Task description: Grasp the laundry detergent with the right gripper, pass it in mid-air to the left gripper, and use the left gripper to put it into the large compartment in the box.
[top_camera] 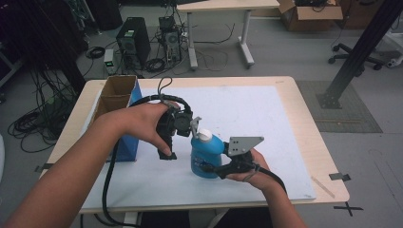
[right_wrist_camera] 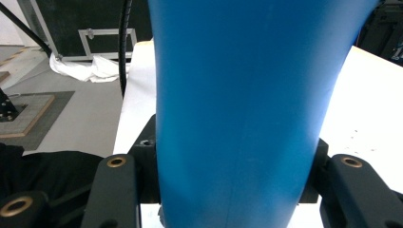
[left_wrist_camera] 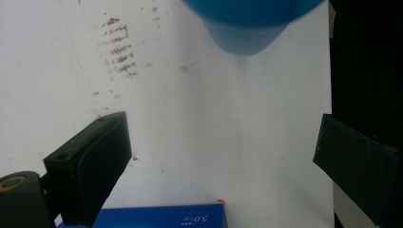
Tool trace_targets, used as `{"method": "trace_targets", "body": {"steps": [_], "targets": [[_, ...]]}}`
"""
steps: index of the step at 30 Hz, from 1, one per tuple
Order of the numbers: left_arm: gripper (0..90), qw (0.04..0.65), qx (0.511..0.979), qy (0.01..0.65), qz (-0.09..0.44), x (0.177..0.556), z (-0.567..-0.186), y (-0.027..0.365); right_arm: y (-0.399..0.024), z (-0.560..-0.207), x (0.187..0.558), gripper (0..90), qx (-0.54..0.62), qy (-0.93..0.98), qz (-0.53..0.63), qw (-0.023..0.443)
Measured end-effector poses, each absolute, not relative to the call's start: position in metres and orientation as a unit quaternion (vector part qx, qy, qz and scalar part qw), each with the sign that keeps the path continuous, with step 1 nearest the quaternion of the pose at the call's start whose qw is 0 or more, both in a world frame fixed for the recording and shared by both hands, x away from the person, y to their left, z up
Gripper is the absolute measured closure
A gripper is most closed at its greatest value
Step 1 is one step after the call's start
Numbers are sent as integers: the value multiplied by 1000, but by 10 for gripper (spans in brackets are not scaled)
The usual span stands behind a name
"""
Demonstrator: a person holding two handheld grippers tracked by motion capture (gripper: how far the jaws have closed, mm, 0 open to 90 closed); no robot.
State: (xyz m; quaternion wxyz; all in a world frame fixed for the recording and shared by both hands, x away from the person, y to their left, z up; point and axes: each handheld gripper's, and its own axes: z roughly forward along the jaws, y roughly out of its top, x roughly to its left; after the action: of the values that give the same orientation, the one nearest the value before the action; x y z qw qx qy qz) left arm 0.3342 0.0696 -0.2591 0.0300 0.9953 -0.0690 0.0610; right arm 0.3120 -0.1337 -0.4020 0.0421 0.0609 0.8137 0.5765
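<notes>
Here, at the left of the high view, an open cardboard box [top_camera: 116, 92] with a blue side stands on the white-covered worktop [top_camera: 247, 109]. Just right of it the left gripper [top_camera: 167, 151] points down — fingers spread wide, holding nothing. Right of centre stands the blue bottle [top_camera: 206, 156] — smooth glossy plastic, rounded, white-capped — clamped low on its body by the right gripper [top_camera: 209, 167].

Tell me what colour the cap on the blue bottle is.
White. The cap on the blue bottle shows best in the high view.
</notes>
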Motion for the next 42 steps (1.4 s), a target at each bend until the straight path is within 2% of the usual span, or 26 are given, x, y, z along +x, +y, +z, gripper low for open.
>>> {"method": "trace_targets", "body": {"steps": [16,42], "targets": [[52,29,996,-76,46,330,-259,64,-102,-409,320,447,44,818,573,29],[51,17,995,-73,58,325,-261,56,-77,-406,324,446,33,820,571,25]]}}
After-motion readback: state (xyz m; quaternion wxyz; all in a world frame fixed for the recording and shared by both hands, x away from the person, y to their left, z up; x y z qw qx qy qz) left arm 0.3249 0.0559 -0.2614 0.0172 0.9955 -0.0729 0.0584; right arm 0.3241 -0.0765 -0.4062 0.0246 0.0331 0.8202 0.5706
